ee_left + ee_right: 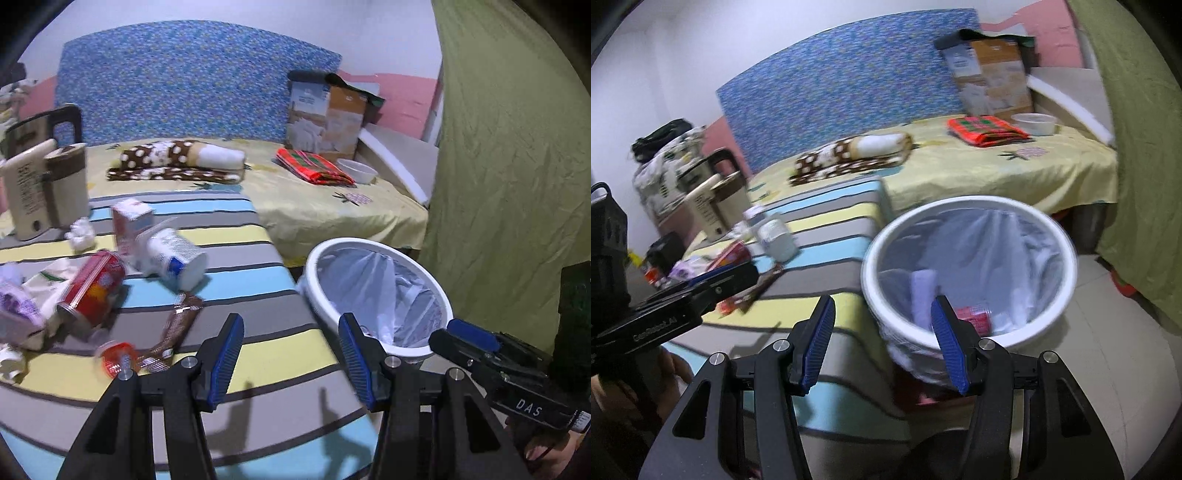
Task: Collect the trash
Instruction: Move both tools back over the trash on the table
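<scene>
Trash lies on a striped tablecloth (229,236): a red can (92,288) on its side, a white cup (177,258), a pink carton (129,225), a crumpled tissue (81,232), a brown wrapper (177,325) and a small red lid (118,358). My left gripper (291,354) hangs open over the cloth's near right part, with nothing between its fingers. A white bin (369,242) with a clear liner stands off the table's right edge. My right gripper (882,332) is open and empty, at the bin's (960,201) near left rim. Inside lie a red packet (975,314) and a white piece (923,291).
A beige jug (48,192) stands at the table's far left. Behind is a bed with a yellow sheet (332,206), a brown dotted blanket (177,162), a red cloth (314,166), a white bowl (358,171) and a cardboard box (325,118). A green curtain (498,147) hangs right.
</scene>
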Demonstrator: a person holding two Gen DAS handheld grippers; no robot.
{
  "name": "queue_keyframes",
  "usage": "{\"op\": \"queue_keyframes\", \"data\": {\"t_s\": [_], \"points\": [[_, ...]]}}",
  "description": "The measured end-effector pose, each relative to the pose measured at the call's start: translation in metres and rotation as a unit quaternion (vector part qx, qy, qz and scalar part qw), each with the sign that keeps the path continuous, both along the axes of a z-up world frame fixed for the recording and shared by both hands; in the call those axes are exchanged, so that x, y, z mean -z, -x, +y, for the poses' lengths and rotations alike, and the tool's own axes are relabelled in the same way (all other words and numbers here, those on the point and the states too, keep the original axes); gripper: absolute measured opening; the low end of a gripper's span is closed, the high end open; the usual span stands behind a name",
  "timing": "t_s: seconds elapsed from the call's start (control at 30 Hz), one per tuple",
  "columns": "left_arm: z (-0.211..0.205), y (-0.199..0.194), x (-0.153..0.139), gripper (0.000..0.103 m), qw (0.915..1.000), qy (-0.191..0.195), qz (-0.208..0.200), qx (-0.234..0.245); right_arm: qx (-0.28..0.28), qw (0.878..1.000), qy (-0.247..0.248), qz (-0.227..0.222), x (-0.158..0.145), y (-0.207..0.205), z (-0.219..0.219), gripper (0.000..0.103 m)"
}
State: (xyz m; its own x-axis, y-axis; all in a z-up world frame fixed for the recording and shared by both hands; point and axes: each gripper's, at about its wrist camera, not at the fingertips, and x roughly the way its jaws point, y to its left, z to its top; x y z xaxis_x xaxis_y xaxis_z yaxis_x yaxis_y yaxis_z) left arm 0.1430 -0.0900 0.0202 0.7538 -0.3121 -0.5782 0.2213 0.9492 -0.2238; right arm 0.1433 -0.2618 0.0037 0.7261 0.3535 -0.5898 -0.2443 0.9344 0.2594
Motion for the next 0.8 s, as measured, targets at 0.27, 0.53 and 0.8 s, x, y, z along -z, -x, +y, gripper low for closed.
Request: {"op": "queue_keyframes", "data": {"t_s": [0.27,0.53,0.8], "points": [[0.039,0.028,0.001,0.053,0.9982,-0.018,-0.012,-0.057,-0.043,0.999,0.001,0.010,0.003,0.007,0.029,0.056],[0.069,0.044,0.010,0.053,0.9957,-0.028,-0.006,-0.088,-0.068,0.997,-0.005,0.020,0.007,0.011,0.055,0.056],[0.096,0.042,0.024,0.048,0.9938,-0.025,0.005,-0.108,-0.094,0.995,-0.005,0.028,0.011,0.007,0.079,0.056]]}}
